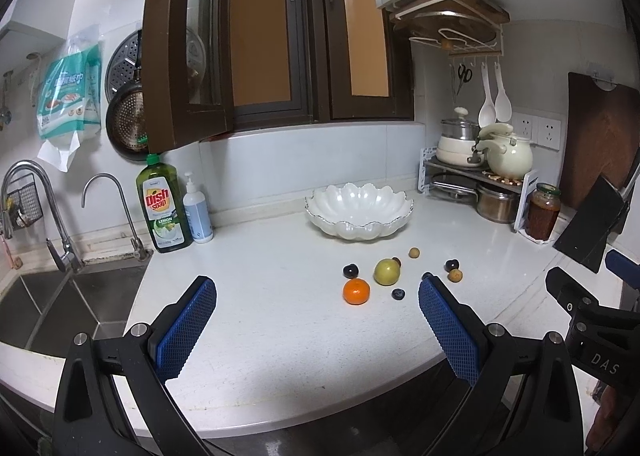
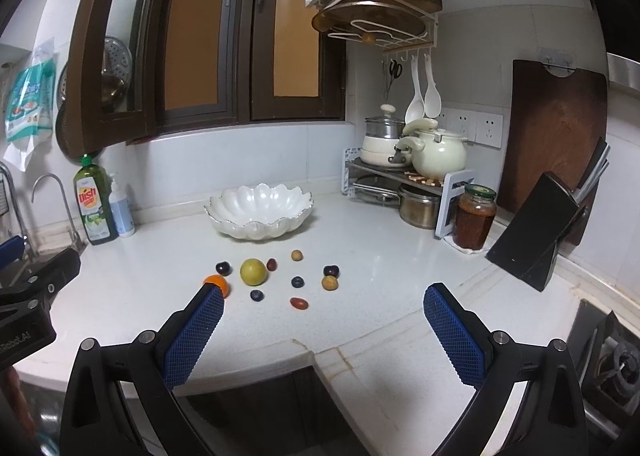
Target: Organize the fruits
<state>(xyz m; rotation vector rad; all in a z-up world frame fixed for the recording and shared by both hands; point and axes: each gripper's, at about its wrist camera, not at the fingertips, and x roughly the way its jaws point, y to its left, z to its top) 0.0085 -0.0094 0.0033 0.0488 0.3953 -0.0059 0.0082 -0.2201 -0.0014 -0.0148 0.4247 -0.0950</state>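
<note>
both the left gripper (image 1: 316, 290) and right gripper (image 2: 324, 298) hover with jaws wide and empty over the desk's front edge, facing loose fruits like the tangerine (image 1: 356, 291), ready for the scalloped bowl (image 2: 259, 211) behind.

**Fruit lies loose in front of the bowl**

The bowl (image 2: 259, 211) stands on the countertop (image 2: 380, 256) below the window, with the fruits (image 2: 276, 280) scattered on the counter in front of it. The soap bottles (image 2: 102, 207) stand to its left beside the sink (image 1: 60, 304). The pot rack (image 2: 400, 179), jar (image 2: 474, 221) and knife block (image 2: 540, 228) stand to its right.
</note>
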